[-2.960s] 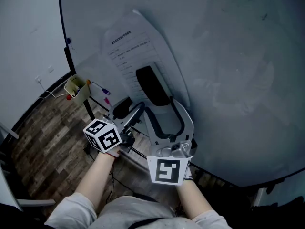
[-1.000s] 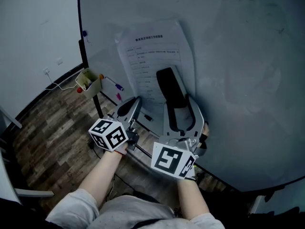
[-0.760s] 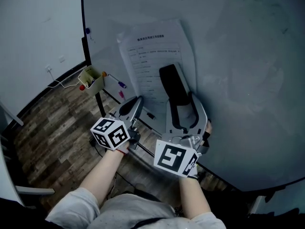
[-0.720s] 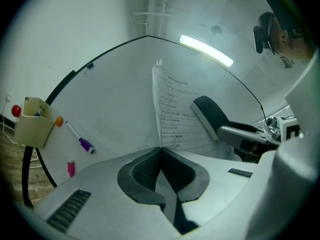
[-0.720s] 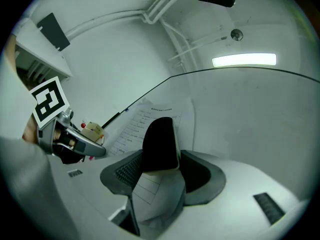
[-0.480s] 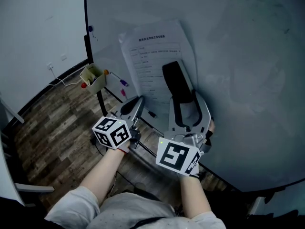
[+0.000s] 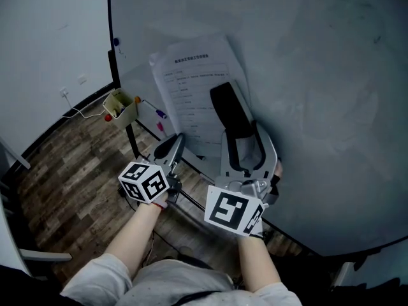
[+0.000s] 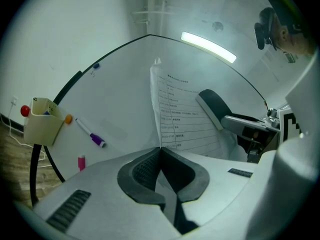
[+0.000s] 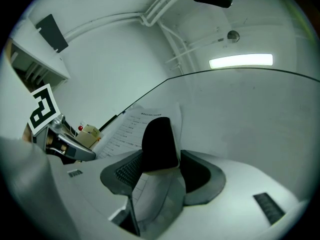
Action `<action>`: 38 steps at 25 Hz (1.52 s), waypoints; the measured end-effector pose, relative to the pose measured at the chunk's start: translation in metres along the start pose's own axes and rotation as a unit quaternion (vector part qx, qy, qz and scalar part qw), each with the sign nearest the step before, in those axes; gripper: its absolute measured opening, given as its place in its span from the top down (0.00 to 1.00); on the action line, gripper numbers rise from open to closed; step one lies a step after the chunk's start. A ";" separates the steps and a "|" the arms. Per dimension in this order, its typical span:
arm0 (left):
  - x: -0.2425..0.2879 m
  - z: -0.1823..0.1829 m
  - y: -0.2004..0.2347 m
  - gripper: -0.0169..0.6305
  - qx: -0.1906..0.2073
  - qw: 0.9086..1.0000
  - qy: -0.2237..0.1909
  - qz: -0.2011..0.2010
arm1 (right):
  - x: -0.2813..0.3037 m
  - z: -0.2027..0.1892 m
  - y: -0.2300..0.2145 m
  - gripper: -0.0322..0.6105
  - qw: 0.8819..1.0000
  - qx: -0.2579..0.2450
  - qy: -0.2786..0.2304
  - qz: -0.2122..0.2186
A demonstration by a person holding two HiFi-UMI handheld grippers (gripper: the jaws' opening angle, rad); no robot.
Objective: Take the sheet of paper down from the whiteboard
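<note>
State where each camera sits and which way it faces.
Head view: on the person's head, looking steeply down at whiteboard, sheet of paper, forearms, left hand-held gripper, right hand-held gripper.
Left gripper view: on the left hand-held gripper, facing the whiteboard; shut jaws pinch the sheet's corner.
Right gripper view: on the right hand-held gripper, facing the whiteboard; jaws hold the black eraser.
Shared: all three show the sheet of paper.
</note>
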State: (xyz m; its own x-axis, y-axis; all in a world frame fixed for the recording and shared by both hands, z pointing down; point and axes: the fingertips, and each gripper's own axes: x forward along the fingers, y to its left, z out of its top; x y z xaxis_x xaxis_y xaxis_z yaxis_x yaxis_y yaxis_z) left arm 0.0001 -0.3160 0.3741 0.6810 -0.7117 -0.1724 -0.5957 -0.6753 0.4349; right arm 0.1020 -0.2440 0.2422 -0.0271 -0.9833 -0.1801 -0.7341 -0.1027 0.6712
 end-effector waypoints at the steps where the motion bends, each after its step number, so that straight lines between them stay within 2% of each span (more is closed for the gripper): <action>1: -0.001 0.000 0.001 0.95 -0.001 1.000 0.000 0.002 | 0.001 0.001 -0.001 0.57 1.000 0.001 -0.001 0.000; 9: -0.014 -0.006 0.007 0.95 0.001 1.000 0.001 0.012 | -0.004 0.003 -0.001 0.57 1.000 0.000 -0.005 -0.001; 16: 0.003 -0.002 0.003 0.95 -0.003 1.000 0.011 0.023 | 0.009 0.004 -0.025 0.57 1.000 0.001 -0.007 -0.004; 21: -0.020 -0.016 0.008 0.95 0.000 1.000 0.017 0.024 | -0.009 0.004 -0.012 0.57 1.000 0.001 -0.011 -0.013; 31: -0.041 -0.034 0.023 0.95 -0.011 0.999 0.032 0.040 | -0.006 0.004 -0.009 0.57 1.000 0.010 -0.011 -0.020; 38: -0.061 -0.034 0.030 0.95 -0.017 0.998 0.027 0.056 | -0.011 0.005 -0.009 0.57 1.000 0.020 -0.009 -0.022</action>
State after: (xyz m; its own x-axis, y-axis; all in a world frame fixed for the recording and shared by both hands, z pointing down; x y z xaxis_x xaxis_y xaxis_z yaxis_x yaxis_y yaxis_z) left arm -0.0447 -0.2863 0.4276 0.6328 -0.7708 -0.0734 -0.6558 -0.5840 0.4785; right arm 0.1060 -0.2313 0.2348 -0.0056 -0.9750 -0.2220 -0.7613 -0.1398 0.6332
